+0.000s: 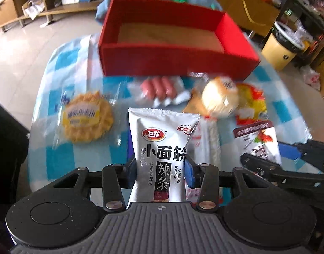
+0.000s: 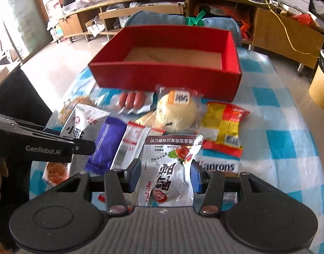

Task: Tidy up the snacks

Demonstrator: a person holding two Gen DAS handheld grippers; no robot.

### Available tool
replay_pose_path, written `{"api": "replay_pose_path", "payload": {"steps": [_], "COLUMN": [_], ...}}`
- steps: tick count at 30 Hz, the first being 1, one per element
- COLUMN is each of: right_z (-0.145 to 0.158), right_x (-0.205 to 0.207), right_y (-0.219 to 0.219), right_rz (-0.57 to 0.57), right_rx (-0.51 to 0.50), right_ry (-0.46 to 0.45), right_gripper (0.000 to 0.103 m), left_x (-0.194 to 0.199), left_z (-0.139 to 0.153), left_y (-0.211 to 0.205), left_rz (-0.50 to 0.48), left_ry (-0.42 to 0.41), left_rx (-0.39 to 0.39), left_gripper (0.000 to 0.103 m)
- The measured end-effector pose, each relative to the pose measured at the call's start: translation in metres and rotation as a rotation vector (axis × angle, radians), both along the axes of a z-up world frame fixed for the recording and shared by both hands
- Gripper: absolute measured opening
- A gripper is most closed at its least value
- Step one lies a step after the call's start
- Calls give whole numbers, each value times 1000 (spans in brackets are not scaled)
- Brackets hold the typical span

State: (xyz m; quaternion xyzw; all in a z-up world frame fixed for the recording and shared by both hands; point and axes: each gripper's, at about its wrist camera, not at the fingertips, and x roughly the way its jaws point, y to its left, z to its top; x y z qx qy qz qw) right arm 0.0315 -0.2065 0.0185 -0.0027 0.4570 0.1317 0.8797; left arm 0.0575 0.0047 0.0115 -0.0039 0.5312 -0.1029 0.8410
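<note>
Two grippers, each clamped on a snack packet above the checked tablecloth [image 2: 288,148].

The left gripper [image 1: 161,170] pinches a silver spicy-strip packet [image 1: 159,148]; the right gripper [image 2: 165,176] grips a silver packet with red fruit print [image 2: 172,169]. Beyond lie a purple packet [image 2: 107,146], a yellow-red packet [image 2: 223,127], a wrapped bun [image 2: 176,112], sausages [image 2: 132,100] and a round pastry [image 1: 88,118]. Farthest stands the empty red box [image 2: 166,78].

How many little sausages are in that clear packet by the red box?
3 sausages, side by side in one clear packet on the checked cloth, just before the red box, left of the round bun. More could be hidden.
</note>
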Motion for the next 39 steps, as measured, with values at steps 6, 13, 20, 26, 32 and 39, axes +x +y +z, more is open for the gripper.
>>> {"api": "replay_pose_path", "payload": {"steps": [6,13,20,26,32,39], "right_z": [16,31,42,48,49,40], "right_x": [21,52,85,118,149,184], "right_y": [-2,-11,-14,-11,-9,-7], "right_rz": [-26,-61,-80,-83,-82,-93], "right_rx": [20,16,13,20,14,0], "right_ry": [-37,-77,-104,-130,-140,-141], "right_gripper": [43,43,43,43,43,43], "left_x": [22,53,83,109,135,161], "left_z": [13,28,37,47,43,38], "left_y": [-11,-17,-23,-30,-34,-35], "left_rz": [-20,-6,13,20,35,51], "left_ry": [-42,-89,-120,-162,-165,-167], "left_rx": [-36,-62,-73,-68,-62,-54], "left_gripper": [52,52,52,52,52,52]}}
